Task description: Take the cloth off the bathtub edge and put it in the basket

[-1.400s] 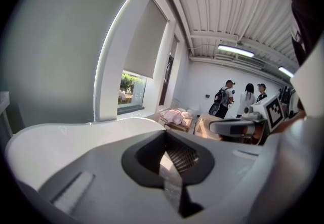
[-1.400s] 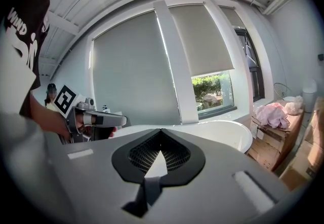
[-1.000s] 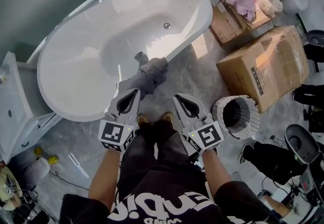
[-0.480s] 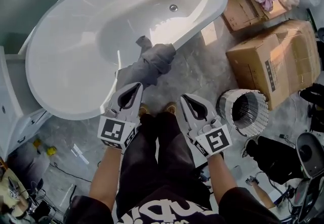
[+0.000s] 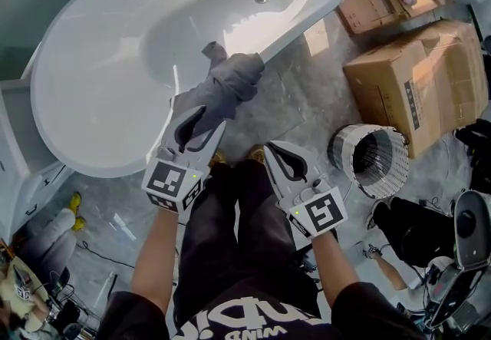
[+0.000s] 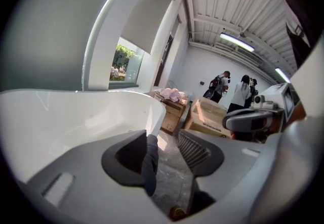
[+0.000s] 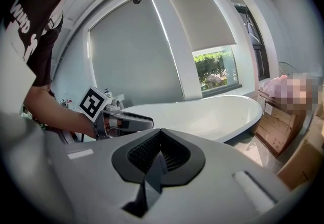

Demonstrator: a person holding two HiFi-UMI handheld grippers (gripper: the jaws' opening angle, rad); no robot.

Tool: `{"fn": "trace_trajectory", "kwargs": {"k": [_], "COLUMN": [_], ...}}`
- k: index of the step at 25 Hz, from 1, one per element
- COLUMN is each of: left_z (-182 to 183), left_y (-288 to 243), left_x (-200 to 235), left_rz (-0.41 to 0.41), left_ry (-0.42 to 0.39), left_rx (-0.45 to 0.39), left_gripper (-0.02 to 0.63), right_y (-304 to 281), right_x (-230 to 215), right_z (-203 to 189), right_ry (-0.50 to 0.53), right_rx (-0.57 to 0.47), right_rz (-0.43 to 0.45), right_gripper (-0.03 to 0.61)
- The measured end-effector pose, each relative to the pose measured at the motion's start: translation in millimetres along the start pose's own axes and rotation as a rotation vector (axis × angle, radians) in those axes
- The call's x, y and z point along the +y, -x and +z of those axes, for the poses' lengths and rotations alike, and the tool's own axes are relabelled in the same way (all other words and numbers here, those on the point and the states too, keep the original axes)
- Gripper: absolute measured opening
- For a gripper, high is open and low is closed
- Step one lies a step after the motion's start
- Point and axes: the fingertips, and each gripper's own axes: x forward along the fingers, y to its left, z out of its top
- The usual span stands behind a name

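- The grey cloth (image 5: 227, 85) hangs over the near edge of the white bathtub (image 5: 115, 85). One part lies inside the tub and the other part falls down on the outside, toward the floor, so its own weight on both sides holds it in place.
- The left gripper (image 5: 204, 120) is raised up to the lower, outside part of the cloth. I think this is because the hanging end is the easiest part to catch.
- In the left gripper view the jaws stand apart. The dark cloth (image 6: 149, 160) hangs in the gap, close against the left-hand jaw, and the floor shows through the rest of the gap. Nothing is pinched yet; the grip is only prepared.
- The right gripper (image 5: 271, 151) is held lower, over the person's legs and apart from the cloth. Its jaws are together with nothing between them (image 7: 160, 134). It seems to wait, because one gripper is enough for a light cloth.
- The basket (image 5: 342, 160) stands on the floor to the person's right, just beside the cardboard boxes (image 5: 418, 77). It is upright with the mouth open to the top, so the cloth can be dropped in from above.
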Motion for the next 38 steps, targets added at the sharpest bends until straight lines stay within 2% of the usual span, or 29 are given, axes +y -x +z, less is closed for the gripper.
{"fn": "trace_trajectory", "kwargs": {"k": [3,5,10,15,26,30,38], "left_z": [-1.4,-5.1,-18.0,-32.2,-86.3,-105.6,-135.0], "left_y": [-6.5,-10.5,-21.5,-40.5,-86.9,-104.5,-121.1], "left_x": [-2.0,-1.4,4.3,16.8,48.5,59.3,70.5], "left_rz": [-0.031,-0.045,-0.061,-0.067,-0.088,-0.097,-0.063], "left_ry": [0.005,-0.011,-0.106,-0.15,-0.176,-0.181,-0.23], "left_rx": [0.012,0.038,0.129,0.195,0.323,0.395,0.519], "left_gripper": [0.284,0.298,0.296,0.296,0.296,0.296,0.296], "right_y": [-1.9,-3.1,-5.2,-9.8,-18.9,-18.8,-12.2], "right_x": [-3.0,-5.8,-11.2,-15.3,-16.9,-18.2,-22.3], "right_z": [-0.3,-0.8,-2.3,-5.6,-12.5,-15.1,-21.4], "right_ry": [-0.014,-0.021,-0.032,-0.042,-0.054,-0.059,-0.068], "right_rx": [-0.002,0.0,0.012,0.023,0.049,0.055,0.069], "right_rz": [-0.002,-0.008,-0.018,-0.021,-0.02,-0.025,-0.037], "right_gripper": [0.009,0.009,0.009,0.009,0.009,0.009,0.009]}}
